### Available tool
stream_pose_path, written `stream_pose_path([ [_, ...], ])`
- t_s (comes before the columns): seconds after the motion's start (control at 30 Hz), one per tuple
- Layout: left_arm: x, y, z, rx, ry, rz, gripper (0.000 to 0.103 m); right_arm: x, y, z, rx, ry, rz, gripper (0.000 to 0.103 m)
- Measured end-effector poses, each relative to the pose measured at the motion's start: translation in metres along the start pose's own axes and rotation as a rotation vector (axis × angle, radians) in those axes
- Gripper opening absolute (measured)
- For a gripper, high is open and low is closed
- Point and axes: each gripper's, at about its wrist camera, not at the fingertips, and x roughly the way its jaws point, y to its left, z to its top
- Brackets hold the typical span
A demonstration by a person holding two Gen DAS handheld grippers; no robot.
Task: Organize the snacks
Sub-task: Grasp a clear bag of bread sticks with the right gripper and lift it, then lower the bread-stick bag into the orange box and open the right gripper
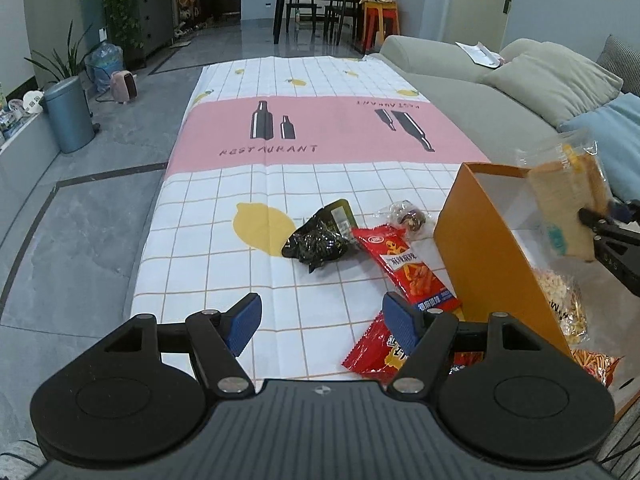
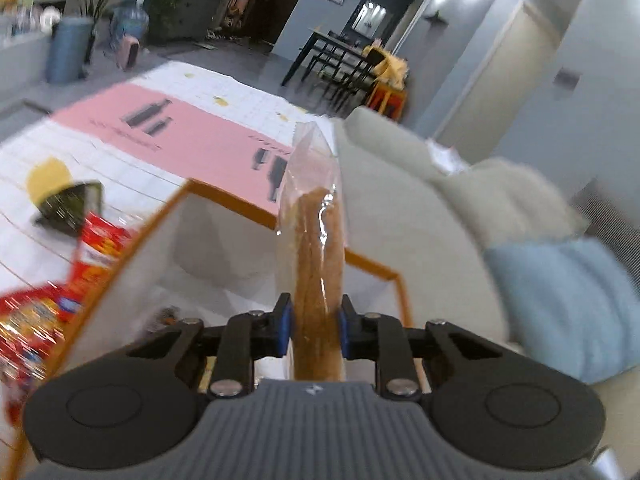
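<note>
Checked cloth-covered bench (image 1: 224, 216); right gripper (image 2: 314, 330) pinches clear-wrapped brown biscuit pack (image 2: 318, 248) over orange cardboard box (image 1: 476, 240), probably for boxing; left gripper (image 1: 320, 322) spread, long red snack packet (image 1: 408, 268) at one o'clock.

Tabletop (image 1: 240, 184) beyond the black packet (image 1: 318, 240) is unobstructed. Red snack packets (image 1: 412, 268) and orange box wall (image 1: 492, 256) block passage at right.

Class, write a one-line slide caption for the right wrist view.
Right gripper shut on a clear-wrapped bread packet, held above the orange box.
</note>
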Motion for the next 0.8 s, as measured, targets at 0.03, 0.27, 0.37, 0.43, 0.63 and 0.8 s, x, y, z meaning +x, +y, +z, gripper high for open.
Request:
stream_pose_path([
  [0.03,0.000,0.001,0.000,-0.002,0.002,-0.002,0.081,-0.001,0.004,-0.001,-0.058,-0.005,-0.035,0.021],
  [0.27,0.000,0.007,0.001,-0.019,0.004,-0.007,0.081,0.007,0.025,-0.011,-0.270,0.039,-0.067,0.025],
  [0.37,0.000,0.008,0.001,-0.021,0.010,-0.011,0.081,0.004,0.010,-0.009,-0.105,0.069,0.130,0.051],
  [0.43,0.001,0.008,0.002,-0.022,0.014,-0.013,0.081,-0.005,-0.007,-0.005,0.039,0.033,0.252,0.060],
  [0.63,-0.001,0.011,0.002,-0.037,0.015,-0.022,0.081,-0.013,-0.071,-0.010,0.544,-0.030,0.503,0.061],
  [0.8,-0.004,0.013,0.003,-0.052,0.011,-0.031,0.081,-0.014,-0.096,-0.028,0.837,-0.028,0.587,0.061],
])
